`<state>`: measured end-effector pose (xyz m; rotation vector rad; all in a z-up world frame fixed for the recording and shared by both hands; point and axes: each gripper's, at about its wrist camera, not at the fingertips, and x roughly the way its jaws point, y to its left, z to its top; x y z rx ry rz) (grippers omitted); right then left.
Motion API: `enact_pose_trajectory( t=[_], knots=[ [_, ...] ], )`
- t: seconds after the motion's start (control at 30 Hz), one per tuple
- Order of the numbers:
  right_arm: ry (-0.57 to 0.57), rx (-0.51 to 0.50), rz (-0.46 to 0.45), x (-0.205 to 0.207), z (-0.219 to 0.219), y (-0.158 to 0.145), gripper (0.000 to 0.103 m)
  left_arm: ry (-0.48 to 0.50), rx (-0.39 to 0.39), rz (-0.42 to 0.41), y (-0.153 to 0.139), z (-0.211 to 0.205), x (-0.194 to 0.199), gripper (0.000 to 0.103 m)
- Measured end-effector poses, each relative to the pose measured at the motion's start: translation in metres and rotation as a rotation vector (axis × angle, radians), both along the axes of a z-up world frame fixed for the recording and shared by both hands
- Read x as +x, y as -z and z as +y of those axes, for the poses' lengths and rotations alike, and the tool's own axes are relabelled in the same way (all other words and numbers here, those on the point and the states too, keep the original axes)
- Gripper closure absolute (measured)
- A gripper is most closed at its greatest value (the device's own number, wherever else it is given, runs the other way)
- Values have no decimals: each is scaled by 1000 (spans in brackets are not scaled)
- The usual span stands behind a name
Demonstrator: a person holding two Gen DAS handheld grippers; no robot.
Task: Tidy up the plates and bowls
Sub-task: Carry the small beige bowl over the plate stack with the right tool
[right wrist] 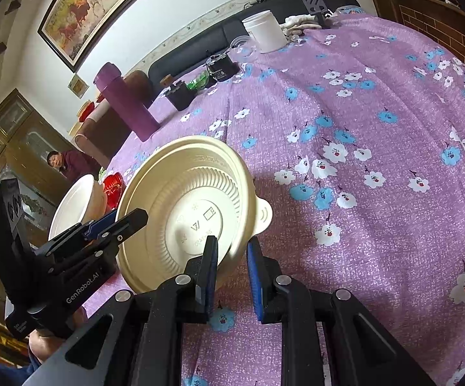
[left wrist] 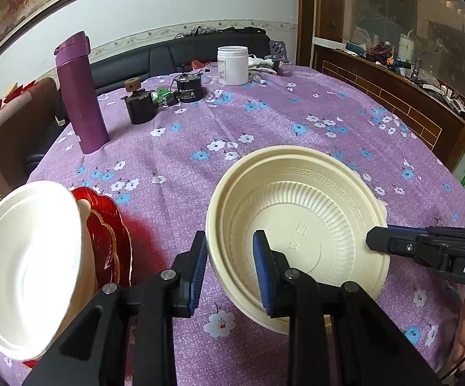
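A cream plastic bowl, ribbed and with a key pattern under its rim, is held between both grippers above the purple floral tablecloth. It looks like two bowls nested. My left gripper is shut on its near-left rim, one pad inside and one outside. My right gripper is shut on the opposite rim and shows in the left wrist view as the right gripper at the bowl's right edge. In the right wrist view the cream bowl is tilted, with my left gripper clamped on its left rim.
A white bowl rests tilted on red glass plates at the table's left edge. Farther back stand a purple flask, two small black devices, and a white jar. A person sits beyond the table.
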<state>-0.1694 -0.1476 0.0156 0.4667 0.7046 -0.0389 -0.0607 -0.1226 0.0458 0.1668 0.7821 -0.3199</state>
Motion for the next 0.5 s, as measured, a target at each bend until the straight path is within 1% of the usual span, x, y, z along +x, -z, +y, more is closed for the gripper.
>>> enact_pose_trajectory(
  t=[0.5],
  knots=[
    [-8, -2, -10, -1, 6, -3, 83, -7, -7, -19, -6, 4, -4, 74]
  ],
)
